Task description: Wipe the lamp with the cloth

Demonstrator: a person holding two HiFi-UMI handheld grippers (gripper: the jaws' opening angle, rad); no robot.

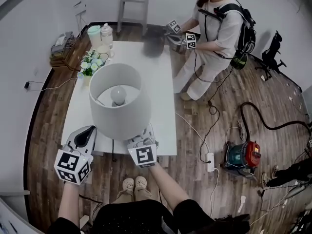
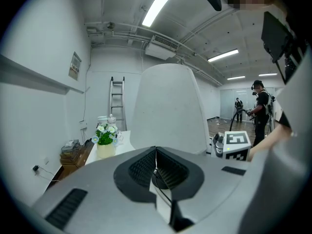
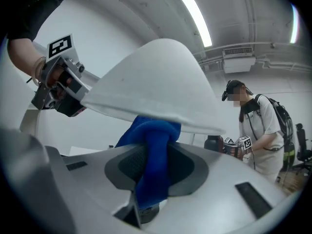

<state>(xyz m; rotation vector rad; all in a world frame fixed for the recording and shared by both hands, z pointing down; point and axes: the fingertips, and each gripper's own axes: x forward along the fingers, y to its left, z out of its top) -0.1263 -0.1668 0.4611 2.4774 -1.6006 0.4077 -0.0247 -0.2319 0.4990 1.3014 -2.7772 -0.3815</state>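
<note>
1. Right gripper view: your right hand-held gripper [image 3: 153, 165] is clamped on the blue cloth [image 3: 155, 145]. The bunched top of the cloth presses against the lower rim of the lamp [image 3: 156, 82] shade, which lies straight ahead of the jaws and just above them.
2. In the head view the lamp [image 1: 120, 101] stands upright near the front edge of the white surface [image 1: 161, 82], its long axis vertical. Any wipe should probably run around the shade or up its side.
3. Your right hand-held gripper [image 1: 141, 139] sits at the shade's near right side. It is the one in contact, so the wipe falls to it.
4. Your left hand-held gripper [image 2: 156, 165] has its jaws together with nothing visible between them, and the shade [image 2: 168, 111] rises just ahead of it. From above, the left hand-held gripper [image 1: 83, 139] is at the shade's near left side.
5. Whether the left hand-held gripper touches the shade, you cannot tell from any view.
6. From above, the shade hides the lamp's stand and base, and the cloth is out of sight. Only the bulb [image 1: 118, 94] shows inside.
</note>
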